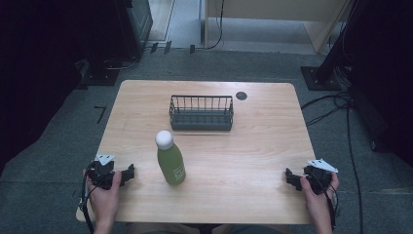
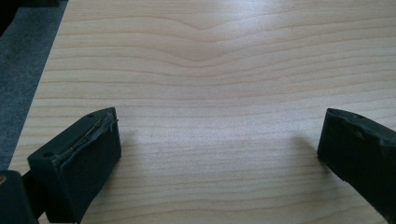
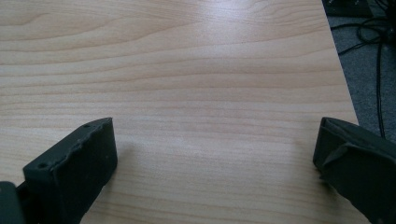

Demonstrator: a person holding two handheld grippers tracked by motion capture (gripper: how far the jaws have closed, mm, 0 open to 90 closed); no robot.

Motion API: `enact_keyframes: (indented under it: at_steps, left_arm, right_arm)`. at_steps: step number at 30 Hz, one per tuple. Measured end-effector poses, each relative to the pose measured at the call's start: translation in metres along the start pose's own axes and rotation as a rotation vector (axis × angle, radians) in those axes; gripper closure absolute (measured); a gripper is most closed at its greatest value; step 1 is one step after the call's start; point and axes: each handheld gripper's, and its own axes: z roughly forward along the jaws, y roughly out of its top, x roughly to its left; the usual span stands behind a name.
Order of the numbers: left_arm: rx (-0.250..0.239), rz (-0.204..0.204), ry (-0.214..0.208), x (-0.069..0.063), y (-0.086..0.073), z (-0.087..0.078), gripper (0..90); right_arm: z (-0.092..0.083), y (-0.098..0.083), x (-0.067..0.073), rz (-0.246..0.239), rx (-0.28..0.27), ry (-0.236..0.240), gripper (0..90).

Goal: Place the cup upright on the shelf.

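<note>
High view: overhead, far; gripper views: low, close; all share table (image 1: 253, 161).

A dark wire basket (image 1: 201, 113) is placed on the wooden table (image 1: 253, 146) toward its far edge. A round black disc (image 1: 241, 95) is located just right of the basket.

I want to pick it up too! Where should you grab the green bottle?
Probably the green bottle around its straight body, below the round white cap. It stands upright, so come level from the side; the left gripper is nearest, jaws open.
</note>
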Motion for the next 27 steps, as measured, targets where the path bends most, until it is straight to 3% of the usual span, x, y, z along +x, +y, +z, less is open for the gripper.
enact_keyframes:
  at_steps: [5,7,18,20,27]
  left_arm:
    - [0.002,0.019,-0.002,0.000,-0.002,-0.005,0.0]
    - [-0.014,0.035,-0.050,-0.001,-0.003,-0.012,0.0]
    - [-0.077,0.101,-0.170,-0.019,-0.004,-0.031,0.0]
    - [-0.095,0.099,-0.229,-0.021,-0.003,-0.037,0.0]
    - [-0.127,0.107,-0.265,-0.022,-0.004,-0.047,0.1]
  right_arm:
    - [0.000,0.000,0.000,0.000,0.000,0.000,0.0]
    - [0.000,0.000,0.000,0.000,0.000,0.000,0.0]
    - [0.000,0.000,0.000,0.000,0.000,0.000,0.0]
    - [0.000,0.000,0.000,0.000,0.000,0.000,0.0]
    - [0.000,0.000,0.000,0.000,0.000,0.001,0.0]
